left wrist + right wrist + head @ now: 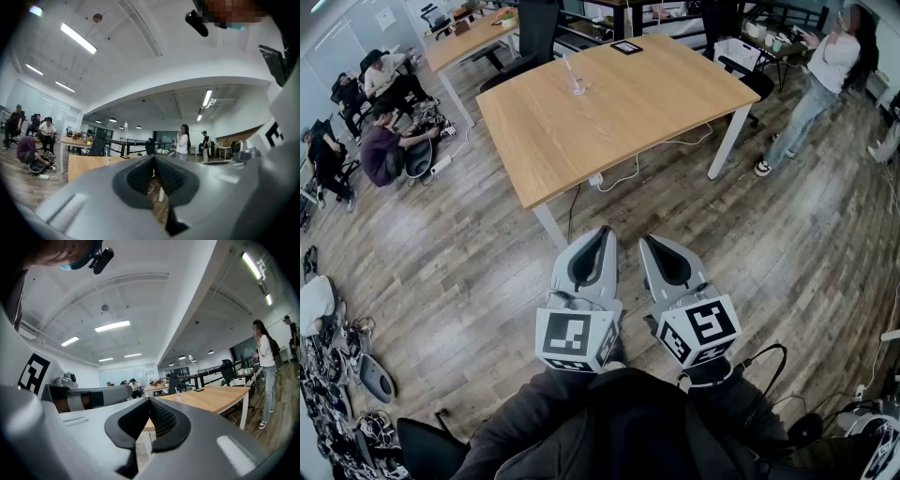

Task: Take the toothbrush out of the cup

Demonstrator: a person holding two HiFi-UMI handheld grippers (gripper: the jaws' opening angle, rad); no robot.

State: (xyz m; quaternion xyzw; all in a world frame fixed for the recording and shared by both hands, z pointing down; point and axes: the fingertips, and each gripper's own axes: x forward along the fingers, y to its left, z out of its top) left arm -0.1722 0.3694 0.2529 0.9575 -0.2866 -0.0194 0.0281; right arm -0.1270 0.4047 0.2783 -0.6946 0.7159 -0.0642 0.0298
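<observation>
Wooden table [656, 103] holds a clear cup [577, 87] with thin pale toothbrush [569, 68]; left tongs [599, 232] and right tongs [646, 240] closed.

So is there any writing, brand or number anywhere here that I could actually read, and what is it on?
No text here is readable.
Left marker cube, right marker cube: black-and-white square patterns, no letters.
Sheet on the far wall: too small to read.
Dark slab on the table: pale patch, too blurred to read.
</observation>
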